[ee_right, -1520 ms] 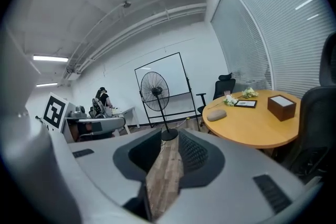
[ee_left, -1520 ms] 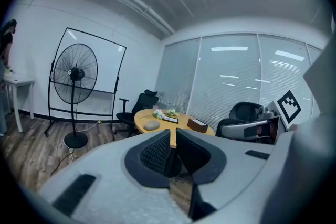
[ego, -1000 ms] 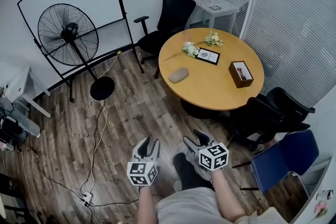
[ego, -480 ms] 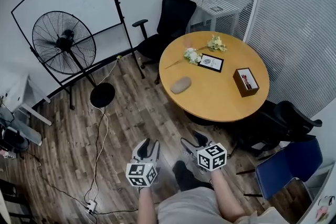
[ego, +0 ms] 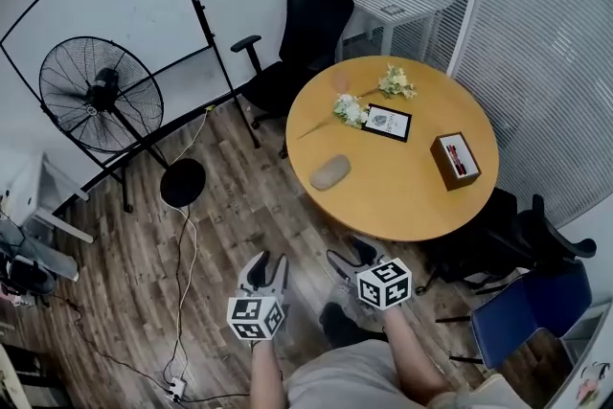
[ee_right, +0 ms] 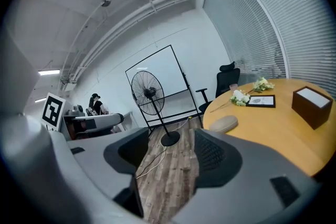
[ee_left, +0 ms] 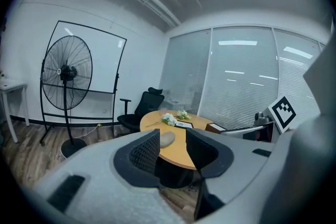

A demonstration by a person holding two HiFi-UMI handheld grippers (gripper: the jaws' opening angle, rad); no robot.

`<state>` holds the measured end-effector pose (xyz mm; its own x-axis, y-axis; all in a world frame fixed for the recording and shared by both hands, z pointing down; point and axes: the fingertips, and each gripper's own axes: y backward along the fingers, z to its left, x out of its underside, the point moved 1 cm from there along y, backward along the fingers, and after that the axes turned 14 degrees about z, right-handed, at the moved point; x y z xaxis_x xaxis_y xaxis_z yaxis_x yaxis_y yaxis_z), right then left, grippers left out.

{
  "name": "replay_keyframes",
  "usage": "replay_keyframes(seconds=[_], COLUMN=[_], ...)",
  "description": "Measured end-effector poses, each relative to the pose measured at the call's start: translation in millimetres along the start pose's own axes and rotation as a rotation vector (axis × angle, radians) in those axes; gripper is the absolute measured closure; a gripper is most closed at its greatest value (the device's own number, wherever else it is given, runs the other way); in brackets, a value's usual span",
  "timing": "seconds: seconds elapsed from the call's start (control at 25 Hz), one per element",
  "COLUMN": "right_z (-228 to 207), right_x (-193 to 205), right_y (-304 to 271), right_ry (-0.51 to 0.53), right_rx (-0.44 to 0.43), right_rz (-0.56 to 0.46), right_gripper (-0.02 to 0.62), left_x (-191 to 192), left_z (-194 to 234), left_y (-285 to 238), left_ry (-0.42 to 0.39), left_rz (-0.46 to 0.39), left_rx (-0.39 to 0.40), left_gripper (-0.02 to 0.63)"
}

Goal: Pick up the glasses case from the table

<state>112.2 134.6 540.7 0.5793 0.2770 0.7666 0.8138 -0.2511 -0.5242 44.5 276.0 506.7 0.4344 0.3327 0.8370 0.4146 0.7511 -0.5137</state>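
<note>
left gripper (ego: 270,261): jaws parted by a moderate gap, nothing between them, nothing held. sighting along it in the left gripper view (ee_left: 172,147): glasses case (ee_left: 167,138) framed in the gap, but far ahead, not within the jaws.

right gripper (ego: 350,254): jaws wide and opening, empty; only floor planks showing between them in the right gripper view (ee_right: 170,157). glasses case (ee_right: 223,124) ahead and off to the right of that gap, above the right-hand jaw.

both held low, side by side, over wooden floor, pointing toward the round table (ego: 402,196).

outward from the grippers: glasses case (ego: 329,172), grey oval, lying flat near the table edge closest to the grippers, well apart from both. beyond the case: white flowers (ego: 350,110), then a dark picture frame (ego: 386,122). further to the right of the right gripper: a brown box (ego: 455,160). far to the left of the left gripper: a standing fan (ego: 101,96). past the table: a black office chair (ego: 306,34).

progress, judged: nothing done yet. case untouched on the table. left to do: close the distance to the table, bring one gripper's open jaws around the case, close on it, lift it clear.
</note>
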Motion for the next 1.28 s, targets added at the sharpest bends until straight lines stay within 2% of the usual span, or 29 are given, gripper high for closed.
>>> replay_keyframes(seconds=[0.52, 1.04, 1.28], right_z=[-64.8, -123.8, -142.8], right_x=[-80.7, -137.8, -148.9], right_y=[-56.6, -103.3, -119.5], right_ry=[-0.015, -0.040, -0.063], right_rx=[0.007, -0.003, -0.011], right_rz=[-0.023, -0.036, -0.034], right_gripper=[0.339, 0.339, 0.339], left_x=[-71.3, -124.4, -135.7], left_z=[37.1, 59.8, 65.3], left_y=[-81.8, -152.2, -178.2], left_ry=[-0.029, -0.068, -0.081], left_rz=[0.003, 0.019, 0.046], left_rx=[-0.006, -0.015, -0.014], left_gripper=[0.463, 0.464, 0.463])
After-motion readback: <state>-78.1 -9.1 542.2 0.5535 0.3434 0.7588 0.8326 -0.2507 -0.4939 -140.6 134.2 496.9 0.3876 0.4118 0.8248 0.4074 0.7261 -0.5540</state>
